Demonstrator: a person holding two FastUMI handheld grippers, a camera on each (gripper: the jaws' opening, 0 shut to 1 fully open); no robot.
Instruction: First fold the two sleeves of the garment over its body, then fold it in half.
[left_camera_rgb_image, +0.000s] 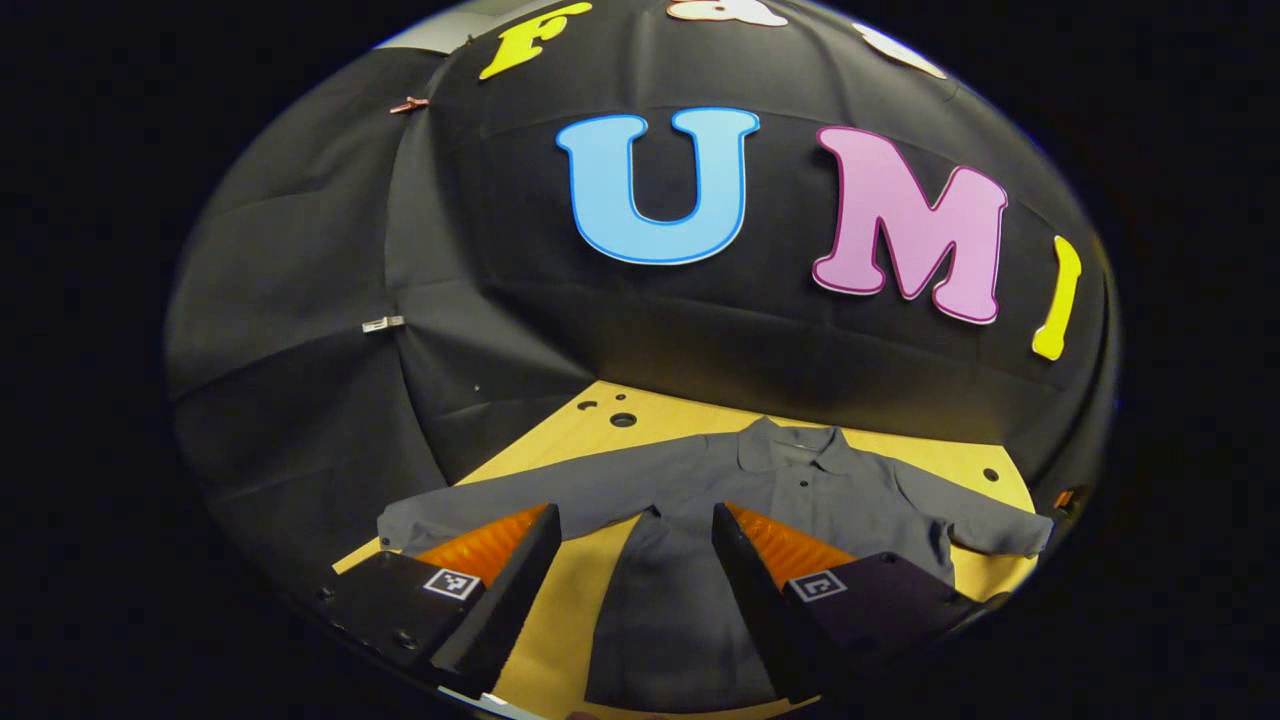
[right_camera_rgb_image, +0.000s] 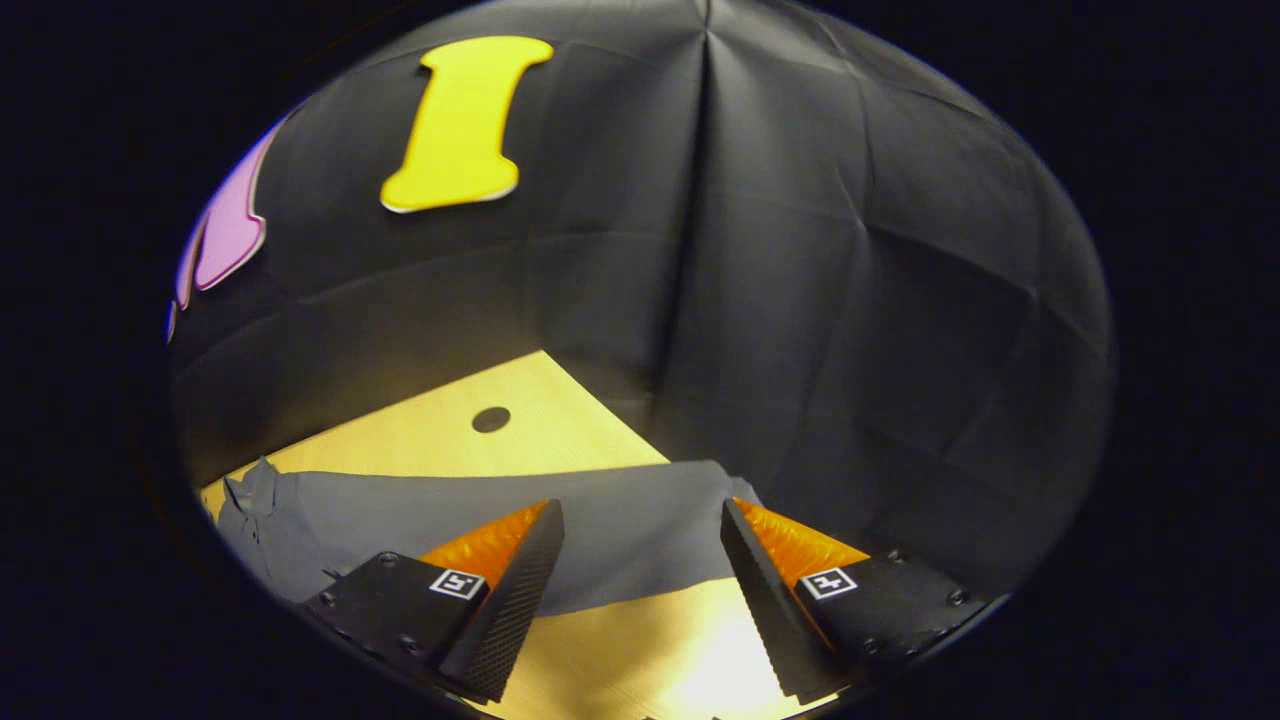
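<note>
A grey long-sleeved shirt (left_camera_rgb_image: 800, 490) with a collar lies flat on the wooden table (left_camera_rgb_image: 560, 620), both sleeves spread out to the sides. My left gripper (left_camera_rgb_image: 632, 515) hovers open above the shirt's left side, near where the left sleeve (left_camera_rgb_image: 520, 490) meets the body. In the right gripper view, the right sleeve (right_camera_rgb_image: 450, 510) stretches across the table, its cuff end reaching the table's right edge. My right gripper (right_camera_rgb_image: 640, 515) stands open over that sleeve near the cuff, with nothing between its fingers.
The black cloth wall closes in the table at the back and sides. The tabletop has round holes (left_camera_rgb_image: 623, 419) near the back left and another hole (right_camera_rgb_image: 490, 419) behind the right sleeve. Bare wood (right_camera_rgb_image: 680, 650) lies in front of the sleeve.
</note>
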